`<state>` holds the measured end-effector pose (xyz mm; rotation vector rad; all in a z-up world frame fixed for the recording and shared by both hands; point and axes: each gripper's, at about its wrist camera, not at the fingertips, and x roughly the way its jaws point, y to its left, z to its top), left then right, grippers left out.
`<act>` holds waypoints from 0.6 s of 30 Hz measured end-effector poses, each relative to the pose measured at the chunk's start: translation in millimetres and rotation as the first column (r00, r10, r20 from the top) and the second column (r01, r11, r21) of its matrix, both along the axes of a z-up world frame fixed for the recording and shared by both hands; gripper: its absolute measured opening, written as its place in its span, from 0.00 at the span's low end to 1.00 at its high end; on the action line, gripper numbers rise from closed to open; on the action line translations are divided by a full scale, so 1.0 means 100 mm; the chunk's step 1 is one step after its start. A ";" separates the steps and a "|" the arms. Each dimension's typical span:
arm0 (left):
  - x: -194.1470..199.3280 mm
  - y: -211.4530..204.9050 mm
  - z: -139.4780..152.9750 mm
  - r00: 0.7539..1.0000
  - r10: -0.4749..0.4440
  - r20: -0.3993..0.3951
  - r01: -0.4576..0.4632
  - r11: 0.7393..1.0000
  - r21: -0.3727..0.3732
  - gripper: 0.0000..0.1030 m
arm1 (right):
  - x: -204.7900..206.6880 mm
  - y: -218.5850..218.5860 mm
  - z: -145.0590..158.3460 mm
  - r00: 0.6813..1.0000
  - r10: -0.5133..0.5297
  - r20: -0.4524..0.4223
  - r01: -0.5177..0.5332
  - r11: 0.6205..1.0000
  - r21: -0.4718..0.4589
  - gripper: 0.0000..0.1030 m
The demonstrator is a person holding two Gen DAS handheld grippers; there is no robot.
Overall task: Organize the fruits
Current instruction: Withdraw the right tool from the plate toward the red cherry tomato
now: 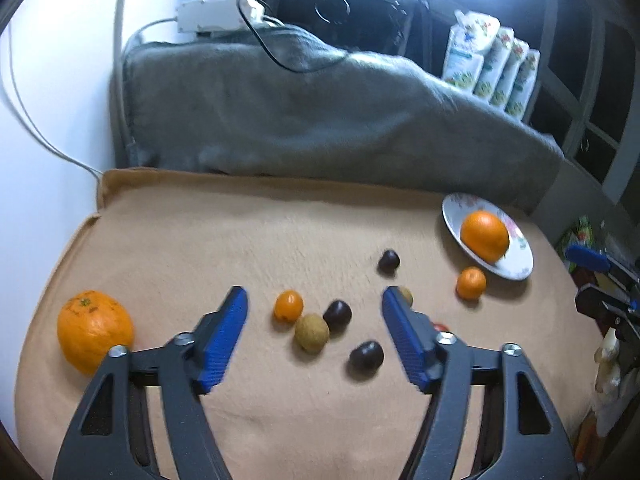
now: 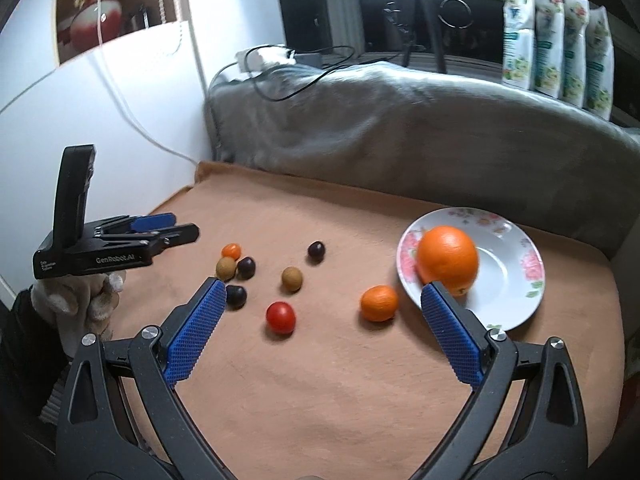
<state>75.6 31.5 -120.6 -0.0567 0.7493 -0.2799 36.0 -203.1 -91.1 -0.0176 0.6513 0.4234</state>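
A white floral plate at the right holds a large orange. A small mandarin lies beside the plate. A red cherry tomato, two brown longans, several dark grapes and a small kumquat lie mid-cloth. Another large orange sits at the left. My left gripper is open above the small fruits. My right gripper is open and empty, near the plate's front.
The fruits lie on a tan cloth over a table. A grey blanket rises behind it. A white wall with cables stands at the left. Several packets stand at the back right.
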 end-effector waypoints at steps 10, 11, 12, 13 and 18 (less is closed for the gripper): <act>0.04 0.05 -0.30 0.994 -0.018 -0.106 0.012 0.999 -0.052 0.36 | 0.07 0.21 -0.23 0.998 0.049 -0.051 -0.049 0.999 -0.008 0.88; 0.05 0.06 -0.32 0.993 -0.018 -0.113 0.012 0.998 -0.059 0.36 | 0.08 0.23 -0.25 0.997 0.055 -0.058 -0.056 0.998 -0.008 0.85; 0.06 0.07 -0.35 0.992 -0.019 -0.123 0.011 0.998 -0.069 0.35 | 0.10 0.25 -0.28 0.996 0.063 -0.067 -0.063 0.998 -0.009 0.83; 0.08 0.07 -0.36 0.991 -0.021 -0.130 0.011 0.997 -0.076 0.34 | 0.11 0.28 -0.31 0.995 0.069 -0.076 -0.070 0.997 -0.012 0.79; 0.13 0.07 -0.46 0.987 -0.030 -0.160 0.015 0.995 -0.095 0.34 | 0.17 0.38 -0.43 0.990 0.089 -0.107 -0.092 0.995 -0.024 0.71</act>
